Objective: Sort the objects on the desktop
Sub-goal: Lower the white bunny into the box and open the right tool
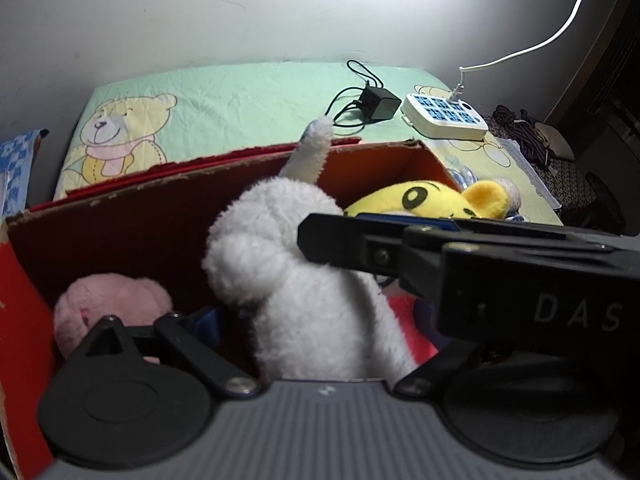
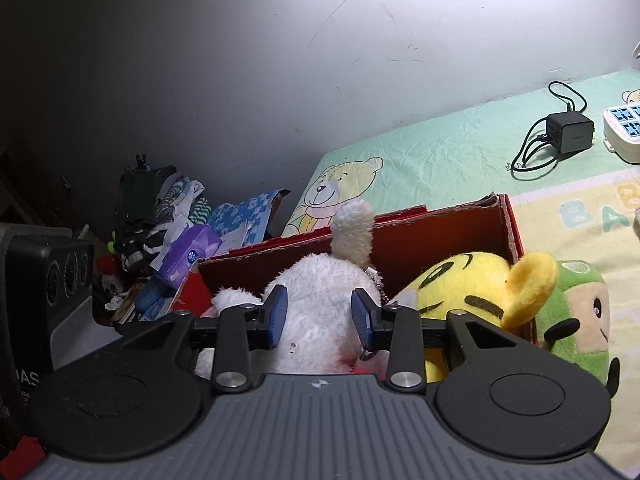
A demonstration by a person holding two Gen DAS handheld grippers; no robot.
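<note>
A red cardboard box (image 1: 120,232) (image 2: 440,232) holds a white plush (image 1: 304,272) (image 2: 316,292), a yellow tiger plush (image 1: 432,200) (image 2: 472,292) and a pink plush (image 1: 108,300). The white plush stands upright with one ear above the box rim. My right gripper (image 2: 320,316) has its blue pads (image 2: 278,316) pressed on both sides of the plush's body. My left gripper (image 1: 316,320) is spread wide around the same plush, its fingers mostly hidden by fur and by the right tool's black body (image 1: 520,280). A green plush (image 2: 580,312) lies outside the box, against its right wall.
The box sits on a green and yellow bear-print mat (image 1: 240,100) against a grey wall. A black charger with cable (image 1: 378,104) (image 2: 570,134) and a white power strip (image 1: 444,116) (image 2: 624,128) lie at the back right. Clothes and a purple tissue pack (image 2: 188,256) pile up left of the box.
</note>
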